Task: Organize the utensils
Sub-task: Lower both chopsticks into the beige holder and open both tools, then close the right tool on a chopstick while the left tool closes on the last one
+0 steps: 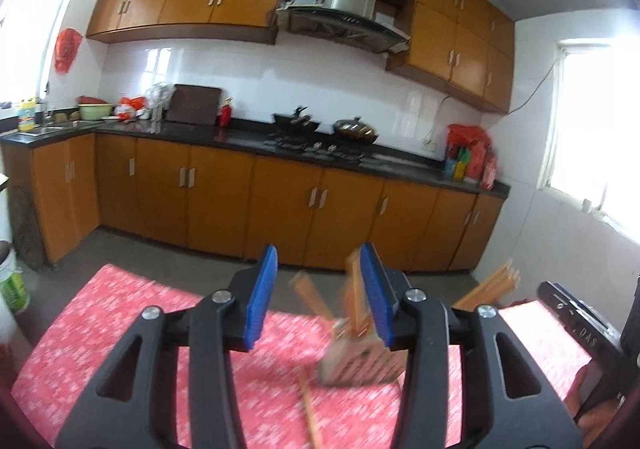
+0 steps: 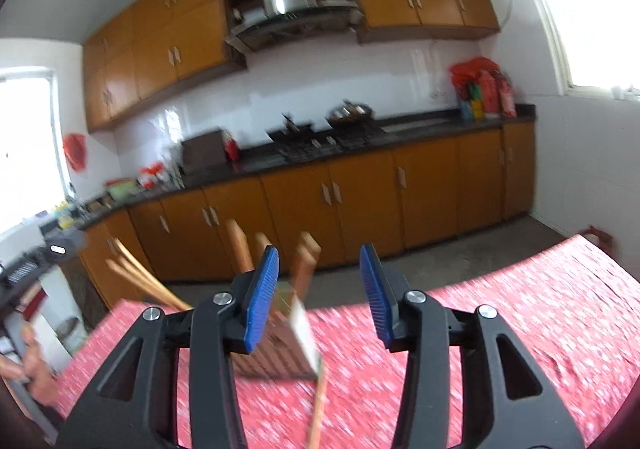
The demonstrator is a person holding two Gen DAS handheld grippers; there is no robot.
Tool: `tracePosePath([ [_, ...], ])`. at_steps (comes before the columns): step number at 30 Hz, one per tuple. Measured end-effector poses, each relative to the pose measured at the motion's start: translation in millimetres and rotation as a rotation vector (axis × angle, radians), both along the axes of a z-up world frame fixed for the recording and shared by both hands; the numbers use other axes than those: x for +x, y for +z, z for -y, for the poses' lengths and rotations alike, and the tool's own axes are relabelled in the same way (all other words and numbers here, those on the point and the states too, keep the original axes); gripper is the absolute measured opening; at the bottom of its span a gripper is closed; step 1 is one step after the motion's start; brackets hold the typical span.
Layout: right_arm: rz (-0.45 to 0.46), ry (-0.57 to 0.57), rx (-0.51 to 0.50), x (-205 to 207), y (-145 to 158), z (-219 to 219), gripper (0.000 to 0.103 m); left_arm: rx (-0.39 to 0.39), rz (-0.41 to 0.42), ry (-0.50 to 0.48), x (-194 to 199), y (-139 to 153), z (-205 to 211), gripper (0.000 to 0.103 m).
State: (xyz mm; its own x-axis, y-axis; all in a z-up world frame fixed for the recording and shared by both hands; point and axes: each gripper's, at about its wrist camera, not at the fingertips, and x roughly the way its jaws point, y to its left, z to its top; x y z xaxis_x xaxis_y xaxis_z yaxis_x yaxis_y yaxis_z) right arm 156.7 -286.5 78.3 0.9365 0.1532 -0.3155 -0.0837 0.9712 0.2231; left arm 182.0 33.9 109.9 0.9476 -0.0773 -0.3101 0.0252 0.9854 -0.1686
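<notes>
**Utensil holder on the red table, both grippers released**

Utensil holder point(image 1: 360, 361), a slatted box, blurred, stands on the table point(image 1: 120, 349), which has a red patterned cloth over it. Wooden-handled utensils point(image 2: 306, 261) stick up out of the holder and lean at different angles. One wooden stick, probably a chopstick point(image 1: 310, 413), though blur makes it hard to tell, lies flat on the cloth just in front of the holder.

Left hand-held gripper point(image 1: 318, 297): blue pads apart, nothing pressed between them. One wooden handle point(image 1: 354, 289) shows right beside the inner face of its right-side pad; contact can't be judged through the motion blur. The holder sits low between the jaws, toward the right one.

Right hand-held gripper point(image 2: 320, 295): pads apart, released. The holder point(image 2: 280, 349) is partly behind its left-side finger, with handles rising near that pad; the gap between the pads is otherwise free. A further bunch of wooden sticks point(image 2: 140, 281) angles up at the left of this view.

Right gripper's black body is at the far right edge of the left wrist view, and a person's hand point(image 2: 36, 361) is at the left edge of the right wrist view.

Background: orange kitchen cabinets point(image 1: 224, 189), dark counter with two woks point(image 1: 356, 127) on the stove, range hood point(image 1: 344, 9) above.
</notes>
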Motion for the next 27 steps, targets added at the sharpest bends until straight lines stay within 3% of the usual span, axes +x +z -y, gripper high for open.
tracePosePath([
  [5, -0.208, -0.016, -0.026, 1, -64, 7, 0.045, 0.057, -0.139, 0.063, -15, -59, -25, 0.047],
  [8, -0.358, 0.047, -0.015, 1, -108, -9, 0.045, 0.072, -0.255, 0.079, -18, -103, -34, 0.047],
  [13, -0.507, 0.194, -0.040, -2, -153, -50, 0.026, 0.049, -0.399, 0.066, -22, -155, -35, 0.047],
  [17, -0.557, 0.216, -0.073, 0, -169, -68, 0.023, 0.036, -0.427, 0.043, -25, -166, -29, 0.047],
  [20, -0.563, 0.203, -0.113, 1, -177, -73, 0.010, 0.037, -0.432, 0.014, -27, -169, -23, 0.047],
  [27, -0.565, 0.111, -0.087, 8, -179, -45, 0.008, 0.033, -0.480, -0.096, -22, -181, 15, 0.047],
])
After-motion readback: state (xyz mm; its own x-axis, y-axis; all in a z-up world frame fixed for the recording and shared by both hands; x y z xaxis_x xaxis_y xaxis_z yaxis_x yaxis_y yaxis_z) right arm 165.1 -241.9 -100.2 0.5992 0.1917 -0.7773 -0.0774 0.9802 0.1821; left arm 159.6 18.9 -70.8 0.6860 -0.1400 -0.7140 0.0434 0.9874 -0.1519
